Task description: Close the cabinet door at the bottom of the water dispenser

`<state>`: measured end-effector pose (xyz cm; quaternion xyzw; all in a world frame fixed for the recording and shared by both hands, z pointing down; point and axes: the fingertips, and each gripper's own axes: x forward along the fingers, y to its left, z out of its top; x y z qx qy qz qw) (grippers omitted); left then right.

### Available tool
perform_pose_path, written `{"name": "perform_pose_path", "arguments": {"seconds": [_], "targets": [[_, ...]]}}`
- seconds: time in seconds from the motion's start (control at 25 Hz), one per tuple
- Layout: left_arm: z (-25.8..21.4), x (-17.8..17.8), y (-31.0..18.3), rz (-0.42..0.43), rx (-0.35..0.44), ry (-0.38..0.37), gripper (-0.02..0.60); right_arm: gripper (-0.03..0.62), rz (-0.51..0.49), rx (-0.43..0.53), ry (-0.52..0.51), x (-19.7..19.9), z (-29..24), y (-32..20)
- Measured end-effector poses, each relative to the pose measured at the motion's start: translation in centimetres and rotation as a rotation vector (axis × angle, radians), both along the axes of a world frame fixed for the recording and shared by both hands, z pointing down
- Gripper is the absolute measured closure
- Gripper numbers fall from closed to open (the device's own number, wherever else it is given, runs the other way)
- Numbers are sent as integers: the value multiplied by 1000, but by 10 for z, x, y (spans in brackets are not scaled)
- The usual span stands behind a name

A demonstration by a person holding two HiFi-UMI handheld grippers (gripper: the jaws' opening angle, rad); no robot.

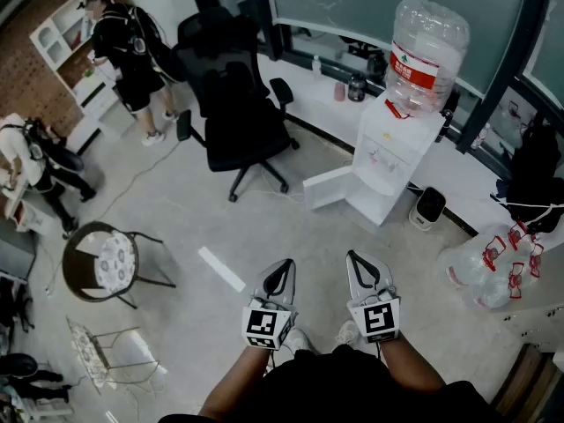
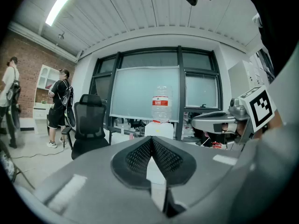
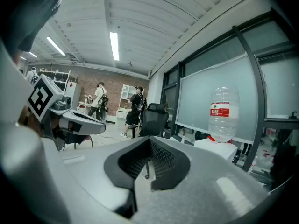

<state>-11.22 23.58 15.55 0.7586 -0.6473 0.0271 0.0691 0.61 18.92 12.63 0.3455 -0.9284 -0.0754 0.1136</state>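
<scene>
Bottle [image 1: 427,51] atop water dispenser [image 1: 392,148]; cabinet door [image 1: 328,189] juts out its left; office chair [image 1: 238,113] farther left.

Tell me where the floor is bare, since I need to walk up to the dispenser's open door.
Bare floor lies before the open cabinet door, between the office chair and the water dispenser. Crowded right of it: empty water bottles.

1. Grey floor [image 1: 264,227] ran out ahead of left gripper [image 1: 285,265] and right gripper [image 1: 354,257].
2. Black office chair [image 1: 238,113] stood well ahead, left of left gripper.
3. Dark-framed frosted windows [image 1: 352,7] crossed the far side, white ledge [image 1: 304,82] beneath.
4. Brick wall [image 1: 26,69] and white shelf unit [image 1: 63,33] lay far left, person in black [image 1: 123,47] beside them.
5. Round brown chair [image 1: 106,258] sat near, left of left gripper.
6. Ribbed white ceiling [image 2: 154,8] carried a lit strip light [image 2: 62,3].
</scene>
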Motion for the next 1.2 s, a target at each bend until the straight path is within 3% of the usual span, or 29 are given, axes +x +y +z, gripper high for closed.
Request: {"name": "perform_pose_path", "arguments": {"seconds": [0.48,0.8,1.0,1.2], "targets": [[9,-21,15,51,-32,19,563,591,27,-24,7,-25,3,21],[13,-37,21,74,-4,48,563,591,131,-45,-39,-20,8,23],[13,-30,-3,96,-12,73,563,591,145,-55,-38,-15,15,0],[6,-24,-40,98,-7,50,563,591,134,-49,-29,-13,11,-41]]}}
